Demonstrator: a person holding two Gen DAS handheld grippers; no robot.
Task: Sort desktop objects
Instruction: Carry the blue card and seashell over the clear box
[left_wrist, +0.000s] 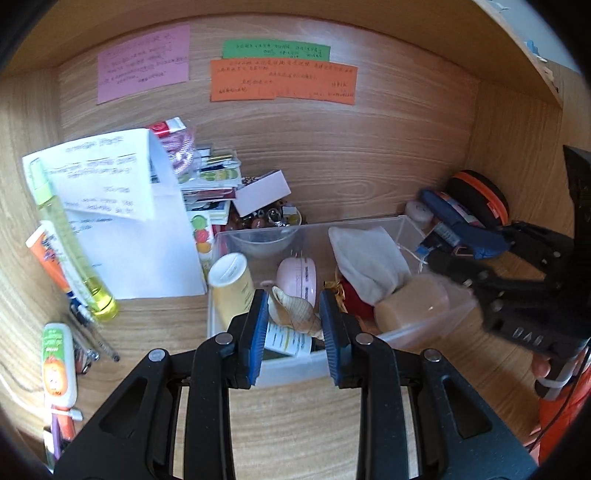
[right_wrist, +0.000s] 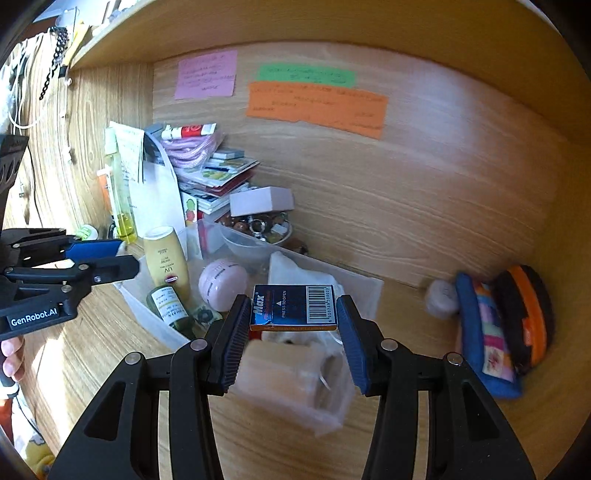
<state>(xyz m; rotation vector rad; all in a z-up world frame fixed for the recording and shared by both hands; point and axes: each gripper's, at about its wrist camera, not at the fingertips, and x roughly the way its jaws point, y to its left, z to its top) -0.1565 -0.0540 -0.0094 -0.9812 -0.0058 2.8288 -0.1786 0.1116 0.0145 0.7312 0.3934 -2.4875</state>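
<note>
A clear plastic bin (left_wrist: 428, 325) stands on the wooden desk, holding a seashell (left_wrist: 295, 314), a pink round case (left_wrist: 297, 277), a yellow bottle (left_wrist: 231, 284), a white cloth pouch (left_wrist: 364, 258) and a tan block (left_wrist: 412, 306). My left gripper (left_wrist: 293, 326) is open, its jaws either side of the seashell above the bin's near edge. My right gripper (right_wrist: 293, 325) is shut on a blue Max staple box (right_wrist: 295, 306), held above the bin (right_wrist: 147, 310). It also shows in the left wrist view (left_wrist: 461, 254) at the bin's right end.
Papers (left_wrist: 122, 221), a stack of cards (left_wrist: 210, 184), a white box (left_wrist: 262, 192) and tubes (left_wrist: 59, 362) lie left of the bin. A bowl of trinkets (right_wrist: 258, 232) sits behind it. A blue pouch (right_wrist: 484, 332) and an orange-black case (right_wrist: 524, 314) stand right.
</note>
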